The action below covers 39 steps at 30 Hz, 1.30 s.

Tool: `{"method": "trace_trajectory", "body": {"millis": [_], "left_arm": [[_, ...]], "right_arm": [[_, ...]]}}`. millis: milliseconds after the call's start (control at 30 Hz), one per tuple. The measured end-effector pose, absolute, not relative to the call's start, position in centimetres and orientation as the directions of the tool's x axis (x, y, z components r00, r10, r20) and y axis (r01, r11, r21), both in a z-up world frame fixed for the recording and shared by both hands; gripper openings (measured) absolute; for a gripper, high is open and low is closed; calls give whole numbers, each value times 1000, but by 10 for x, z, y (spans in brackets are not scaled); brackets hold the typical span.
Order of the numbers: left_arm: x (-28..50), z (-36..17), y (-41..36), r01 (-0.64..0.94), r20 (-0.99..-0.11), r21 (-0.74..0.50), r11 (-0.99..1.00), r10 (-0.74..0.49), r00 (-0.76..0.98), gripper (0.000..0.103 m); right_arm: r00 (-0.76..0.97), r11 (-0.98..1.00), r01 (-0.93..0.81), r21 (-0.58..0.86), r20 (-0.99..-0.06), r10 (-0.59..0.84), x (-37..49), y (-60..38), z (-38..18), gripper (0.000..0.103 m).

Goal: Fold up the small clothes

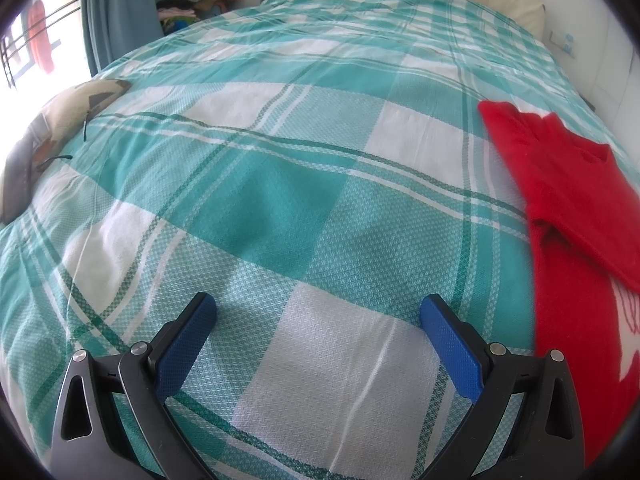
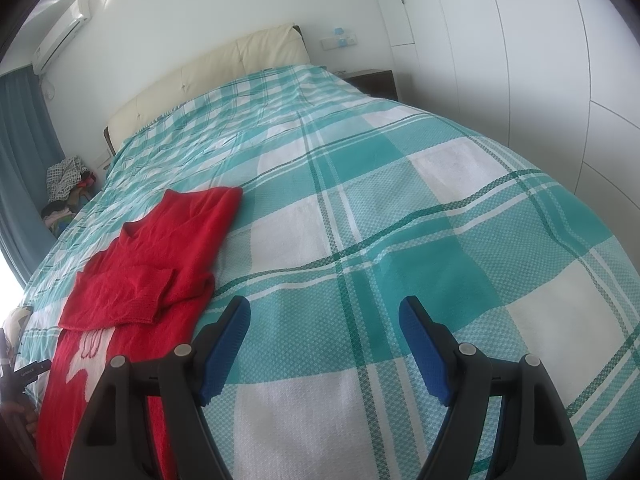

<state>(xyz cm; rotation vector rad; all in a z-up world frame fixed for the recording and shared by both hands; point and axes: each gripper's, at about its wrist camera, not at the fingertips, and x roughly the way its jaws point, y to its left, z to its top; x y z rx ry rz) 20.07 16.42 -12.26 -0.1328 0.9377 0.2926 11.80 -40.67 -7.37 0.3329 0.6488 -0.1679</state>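
On the bed (image 2: pixel 400 216), toward its left side, the red sweater (image 2: pixel 160 240) is lying flat on the green-and-white check cover. It's showing up at the right edge of the left wrist view too (image 1: pixel 568 184). One sleeve is already lying folded across the chest, so I'm guessing the fold is partway done.

Both grippers are hanging over bare cover with nothing in them. The left gripper (image 1: pixel 318 312) is sitting with its jaws spread wide, sweater just off to its right. The right gripper (image 2: pixel 324 316) is also gaping open, sweater just off to its left, with its left finger sitting close to the hem side of the knit.

Handling-wise, I'm reading this as a soft, light, floppy knit. It's looking fuzzy, so it's probably gripping the pads fine and not sliding out, but it's also going to sag and stretch if lifted by one point. I'm thinking the best bet is pinching at the edges: a shoulder corner and a bottom hem corner, one gripper each, taking the whole thickness including the folded sleeve so it isn't flopping back open. The cover underneath is loose too, so I'd be watching for snagging it along with the sweater.

Writing: nothing readable. A white shape with red outline stitching is showing on the sweater's front, but I'm not making out any letters or brand. Small print on the dark thing at the left edge of the right view is too tiny to read.
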Motion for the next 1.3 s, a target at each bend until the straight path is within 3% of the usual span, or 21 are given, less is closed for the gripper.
{"method": "trace_trajectory", "body": {"millis": [1300], "left_arm": [[201, -122, 164, -304, -811, 15, 952, 190, 554, 102]], "right_arm": [[790, 935, 254, 248, -611, -53, 118, -407, -72, 76]]}}
